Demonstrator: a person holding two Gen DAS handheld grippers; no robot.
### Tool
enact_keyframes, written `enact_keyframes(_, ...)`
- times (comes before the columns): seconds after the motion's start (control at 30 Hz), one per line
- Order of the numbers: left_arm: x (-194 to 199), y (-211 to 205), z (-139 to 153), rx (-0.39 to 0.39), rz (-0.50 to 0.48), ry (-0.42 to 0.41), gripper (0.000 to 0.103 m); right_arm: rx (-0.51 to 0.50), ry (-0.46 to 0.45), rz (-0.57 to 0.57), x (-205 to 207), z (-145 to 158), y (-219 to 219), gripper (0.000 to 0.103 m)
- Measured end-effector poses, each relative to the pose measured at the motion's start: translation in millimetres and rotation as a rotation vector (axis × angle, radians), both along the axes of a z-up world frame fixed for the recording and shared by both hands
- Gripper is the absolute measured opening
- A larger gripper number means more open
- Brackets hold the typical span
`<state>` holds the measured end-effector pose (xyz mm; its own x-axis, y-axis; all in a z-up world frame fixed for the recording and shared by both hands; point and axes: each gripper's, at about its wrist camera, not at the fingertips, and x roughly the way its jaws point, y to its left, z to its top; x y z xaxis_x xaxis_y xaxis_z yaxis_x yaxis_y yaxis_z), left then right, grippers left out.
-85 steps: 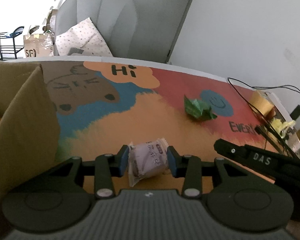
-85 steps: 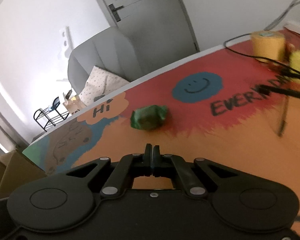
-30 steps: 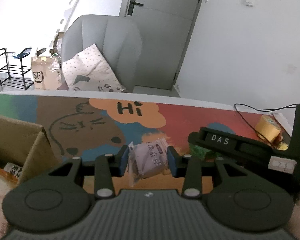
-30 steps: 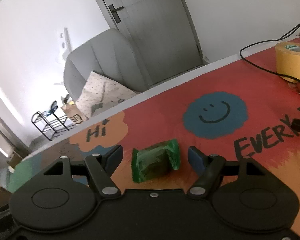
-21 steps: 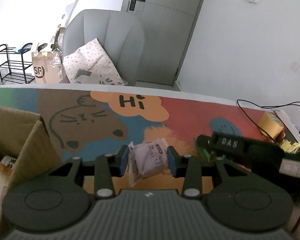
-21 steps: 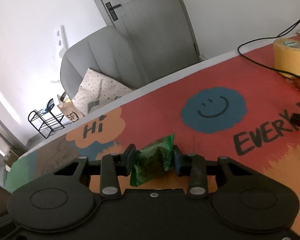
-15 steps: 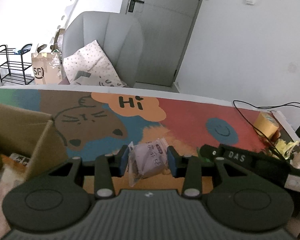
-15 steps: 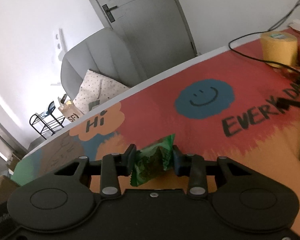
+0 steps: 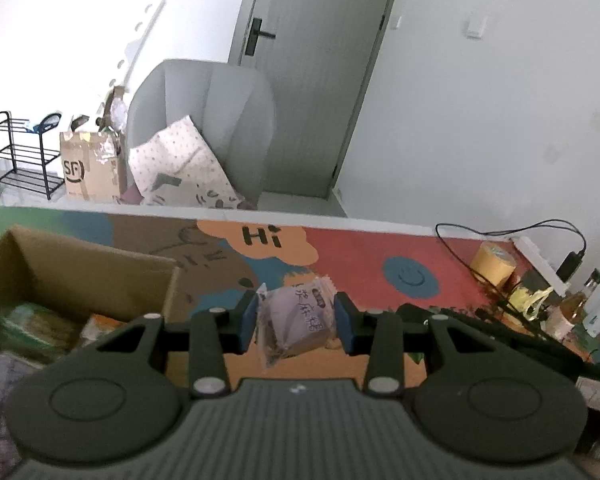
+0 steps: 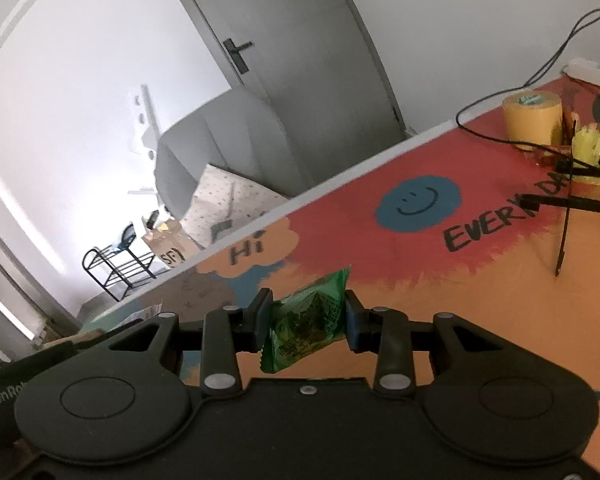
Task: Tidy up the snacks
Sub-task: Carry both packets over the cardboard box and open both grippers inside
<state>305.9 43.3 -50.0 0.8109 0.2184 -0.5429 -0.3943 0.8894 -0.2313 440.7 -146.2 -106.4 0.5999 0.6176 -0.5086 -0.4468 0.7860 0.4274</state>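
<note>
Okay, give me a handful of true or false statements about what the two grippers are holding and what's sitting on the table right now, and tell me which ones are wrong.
1. The left gripper is clamped on a pale grey snack packet. True.
2. The right gripper is empty. False: it is shut on a green snack packet.
3. An open cardboard box with packets inside sits to the left in the left wrist view. True.
4. The roll of yellow tape lies inside the box. False: it stands on the table mat near the far right edge, by the black cable.
5. The mat shows a blue smiley face. True.
</note>
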Motion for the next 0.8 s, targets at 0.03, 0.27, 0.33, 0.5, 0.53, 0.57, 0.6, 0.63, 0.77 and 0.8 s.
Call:
enact_keyframes(0.03,-5,0,3,0.001,0.001,-0.006,0.04,0.001,-0.006,0.003,-4,3,0,0.035)
enact_keyframes(0.27,-33,5,18,0.001,0.008,-0.031,0.04,0.015,-0.036,0.012,-31,19,1,0.035)
enact_keyframes(0.33,-41,6,21,0.002,0.007,-0.038,0.04,0.019,-0.045,0.014,-38,23,1,0.035)
enact_keyframes(0.5,-59,9,30,0.0,0.005,-0.054,0.04,0.025,-0.068,0.021,-57,32,1,0.035)
enact_keyframes(0.53,-62,10,33,0.002,0.003,-0.058,0.04,0.026,-0.072,0.022,-61,34,2,0.035)
enact_keyframes(0.57,-65,12,36,0.003,0.002,-0.062,0.04,0.027,-0.076,0.023,-64,35,3,0.035)
enact_keyframes(0.6,-68,14,40,0.007,0.003,-0.069,0.04,0.028,-0.08,0.024,-66,37,4,0.035)
enact_keyframes(0.63,-71,16,43,0.01,0.002,-0.075,0.04,0.029,-0.084,0.026,-69,39,4,0.035)
enact_keyframes(0.77,-85,27,53,0.009,0.0,-0.093,0.04,0.036,-0.095,0.035,-79,43,9,0.035)
enact_keyframes(0.8,-88,31,55,0.007,0.003,-0.097,0.04,0.039,-0.097,0.04,-81,44,11,0.035)
